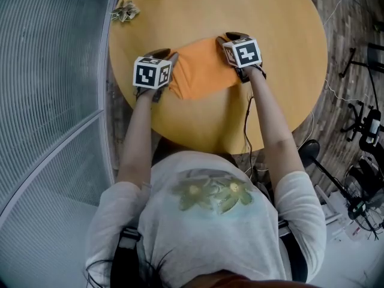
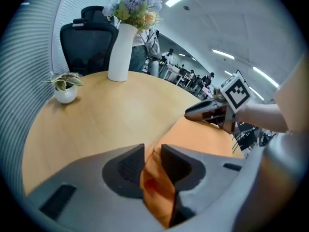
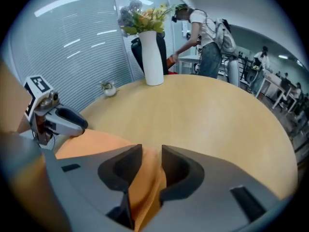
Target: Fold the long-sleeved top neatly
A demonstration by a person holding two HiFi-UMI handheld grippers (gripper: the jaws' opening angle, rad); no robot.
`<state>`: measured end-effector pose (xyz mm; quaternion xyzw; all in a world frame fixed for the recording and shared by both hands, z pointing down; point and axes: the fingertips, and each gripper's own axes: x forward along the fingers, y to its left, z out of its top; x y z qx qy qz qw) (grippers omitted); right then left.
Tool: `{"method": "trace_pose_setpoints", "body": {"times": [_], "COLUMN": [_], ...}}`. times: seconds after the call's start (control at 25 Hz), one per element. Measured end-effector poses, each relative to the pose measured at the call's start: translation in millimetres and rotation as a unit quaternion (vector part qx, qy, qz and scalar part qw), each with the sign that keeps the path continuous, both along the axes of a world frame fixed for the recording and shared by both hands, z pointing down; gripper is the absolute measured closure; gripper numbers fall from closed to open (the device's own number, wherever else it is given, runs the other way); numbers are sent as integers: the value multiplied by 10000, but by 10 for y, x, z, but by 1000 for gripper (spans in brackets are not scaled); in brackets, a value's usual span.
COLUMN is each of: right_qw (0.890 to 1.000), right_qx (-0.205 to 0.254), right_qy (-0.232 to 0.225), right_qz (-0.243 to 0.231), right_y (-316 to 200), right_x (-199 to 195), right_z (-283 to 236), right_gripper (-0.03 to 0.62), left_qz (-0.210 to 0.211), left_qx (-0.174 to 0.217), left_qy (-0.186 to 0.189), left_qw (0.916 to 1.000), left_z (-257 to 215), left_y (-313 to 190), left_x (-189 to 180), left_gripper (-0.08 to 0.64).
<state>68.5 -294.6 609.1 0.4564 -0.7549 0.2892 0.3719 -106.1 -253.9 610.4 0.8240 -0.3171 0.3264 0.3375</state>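
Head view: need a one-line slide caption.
From above: the left gripper and right gripper each grip one end of the folded orange cloth top on the round wooden table.

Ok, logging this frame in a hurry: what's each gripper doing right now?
Left gripper: closed on a fold of the orange top.
Right gripper: closed on the orange top at its opposite side.

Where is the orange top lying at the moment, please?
In the head view, the orange top lies folded on the near half of the round table, its ends between the jaws of the left gripper and right gripper.
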Motion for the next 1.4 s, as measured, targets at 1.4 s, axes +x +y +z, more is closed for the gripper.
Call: {"method": "trace_pose_setpoints", "body": {"times": [1.4], "right_qw": [9938], "right_qx": [657], "right_qy": [-469], "right_qz": [769], "right_y": [1108], "right_x": [64], "right_z": [-374], "right_gripper": [477], "left_qz": [-342], "left_qx": [985], "left_qy": [-168], "left_qw": [9944], "left_z": [-141], "left_y": [580], "left_x": [95], "left_gripper": [443]}}
